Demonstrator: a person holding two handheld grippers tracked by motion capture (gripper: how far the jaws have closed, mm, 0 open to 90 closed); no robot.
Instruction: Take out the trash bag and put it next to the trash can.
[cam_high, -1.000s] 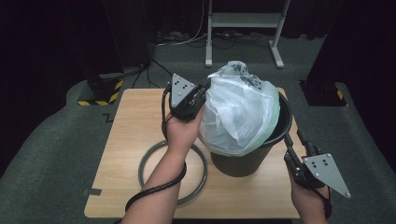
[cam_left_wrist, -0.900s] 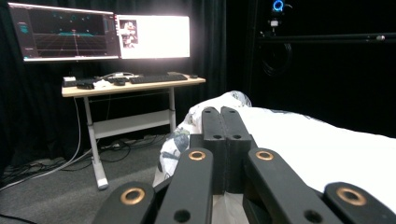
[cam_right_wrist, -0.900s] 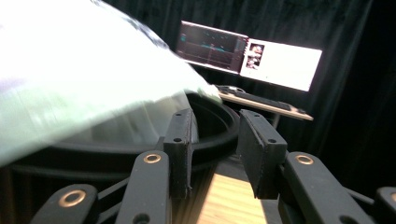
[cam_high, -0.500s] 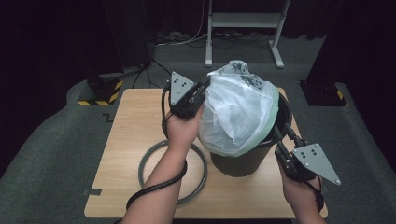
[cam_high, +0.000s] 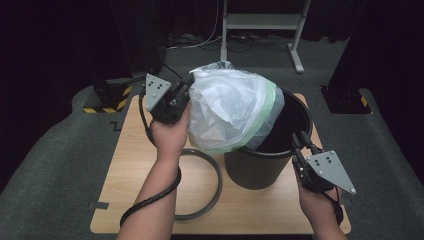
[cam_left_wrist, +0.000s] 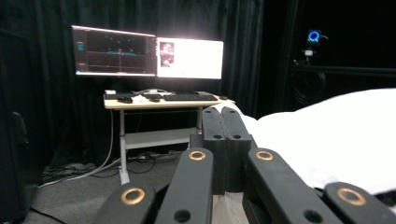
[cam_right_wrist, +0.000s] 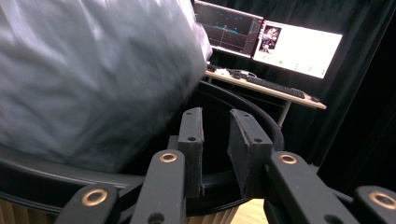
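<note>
High view: a dark ribbed bin (cam_high: 260, 160) stands right of centre on the wooden table (cam_high: 135, 165). A white bag (cam_high: 230, 112) with a pale green hem bulges out of its mouth and leans toward the upper left of the frame, covering the bin's left rim; the right part of the rim is bare and the bin interior shows dark there.

Left gripper (cam_high: 187, 82), centre-left of the frame: jaws pressed together, tips at the bag's upper left edge. In the left gripper view the two pads (cam_left_wrist: 224, 135) meet face to face with no visible gap, and the white bag (cam_left_wrist: 336, 135) fills the right side; whether a fold of film is pinched between them I cannot tell.

Right gripper (cam_high: 299, 140), lower right of the frame: jaws pointing at the bin's near-right rim. Its jaws have just been closing. The right gripper view shows a gap left between the pads (cam_right_wrist: 191, 140), with the bin's black rim (cam_right_wrist: 252, 116) running across behind them; the pads do not press on it.

A grey ring (cam_high: 202, 187) lies flat on the table, lower centre, just left of the bin's base, beside the left forearm (cam_high: 155, 200).

Background in the gripper views: two lit monitors (cam_left_wrist: 149, 58) on a desk.
</note>
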